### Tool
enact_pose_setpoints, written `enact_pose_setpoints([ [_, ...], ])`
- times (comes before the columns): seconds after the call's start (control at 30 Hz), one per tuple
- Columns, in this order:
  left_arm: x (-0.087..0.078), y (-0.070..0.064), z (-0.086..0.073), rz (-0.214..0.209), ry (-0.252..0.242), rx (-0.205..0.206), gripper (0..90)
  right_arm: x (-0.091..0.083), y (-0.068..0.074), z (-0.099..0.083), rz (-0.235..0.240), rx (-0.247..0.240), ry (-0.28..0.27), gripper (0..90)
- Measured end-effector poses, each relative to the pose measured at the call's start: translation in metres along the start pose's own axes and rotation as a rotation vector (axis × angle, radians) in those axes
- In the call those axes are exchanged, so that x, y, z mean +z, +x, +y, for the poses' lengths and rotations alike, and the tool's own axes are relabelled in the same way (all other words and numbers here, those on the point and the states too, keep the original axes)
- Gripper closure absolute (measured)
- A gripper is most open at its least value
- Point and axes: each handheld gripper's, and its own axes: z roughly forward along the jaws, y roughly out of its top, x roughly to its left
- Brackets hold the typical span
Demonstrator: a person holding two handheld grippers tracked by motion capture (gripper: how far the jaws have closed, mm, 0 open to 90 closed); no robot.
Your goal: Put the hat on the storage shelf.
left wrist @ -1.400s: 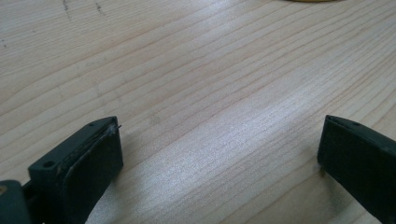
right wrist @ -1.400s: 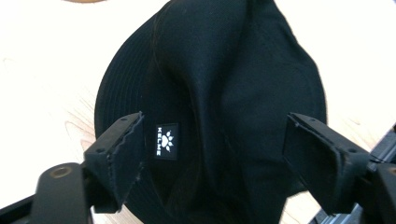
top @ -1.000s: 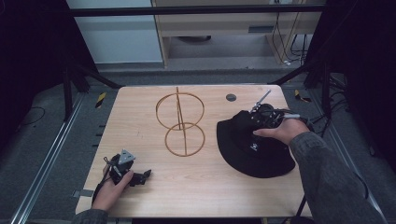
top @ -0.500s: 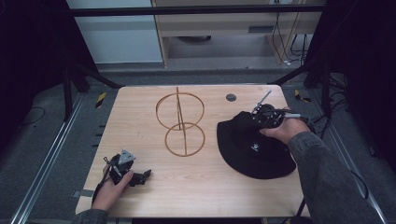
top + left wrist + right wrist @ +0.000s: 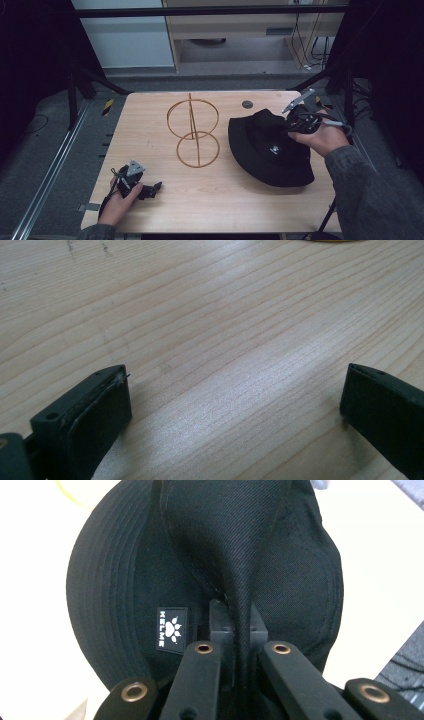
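Observation:
A black bucket hat (image 5: 270, 150) with a small white logo patch (image 5: 172, 629) lies on the right half of the wooden table (image 5: 225, 200). My right gripper (image 5: 291, 123) is shut on a pinched fold of the hat's crown (image 5: 240, 580), at the hat's far right side. A wire stand (image 5: 192, 132) made of two gold rings stands at the table's middle, left of the hat. My left gripper (image 5: 152, 189) rests low at the front left of the table, its jaws wide apart over bare wood (image 5: 225, 365).
A small dark round disc (image 5: 247, 104) lies near the table's far edge, behind the hat. Black frame posts and cables stand beyond the right edge, and a metal rail runs along the floor at the left.
The right gripper has drawn the fold of the hat slightly up and toward the right. The left hand has stayed put.

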Motion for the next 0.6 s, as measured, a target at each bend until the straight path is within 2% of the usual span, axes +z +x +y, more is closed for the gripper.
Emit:
enact_pose_setpoints([
  [0.3,0.0,0.0,0.0,-0.001,-0.002,0.0,0.0,-0.033,0.004,-0.011,-0.026,0.021,-0.145,88.9],
  [0.6,0.0,0.0,0.0,-0.002,-0.002,0.0,0.0,-0.051,0.005,-0.021,-0.037,0.041,-0.225,88.9],
])
